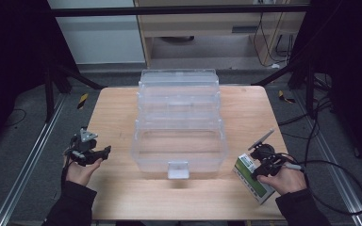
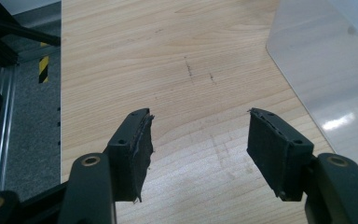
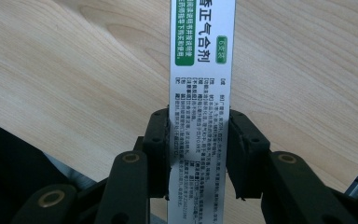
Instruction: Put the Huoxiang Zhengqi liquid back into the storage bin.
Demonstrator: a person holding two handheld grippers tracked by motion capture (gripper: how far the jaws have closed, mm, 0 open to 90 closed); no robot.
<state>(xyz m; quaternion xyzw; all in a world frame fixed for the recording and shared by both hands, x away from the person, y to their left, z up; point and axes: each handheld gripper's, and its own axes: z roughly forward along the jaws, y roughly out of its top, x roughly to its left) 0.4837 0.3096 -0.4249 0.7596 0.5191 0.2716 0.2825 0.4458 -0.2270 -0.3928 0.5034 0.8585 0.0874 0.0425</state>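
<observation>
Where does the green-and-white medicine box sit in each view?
High view: medicine box at the table's lower right, in the right gripper.
Right gripper view: box upright at centre, between the jaws.
Left gripper view: not in it.
Shared landmark: wooden table.

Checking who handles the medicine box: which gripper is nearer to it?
Right. The right gripper has its fingers on the green-and-white box; the left gripper hovers open across the table, beyond the clear bin.

Matt wood table [image 1: 118, 188], clear glossy plastic box [image 1: 179, 141]
</observation>
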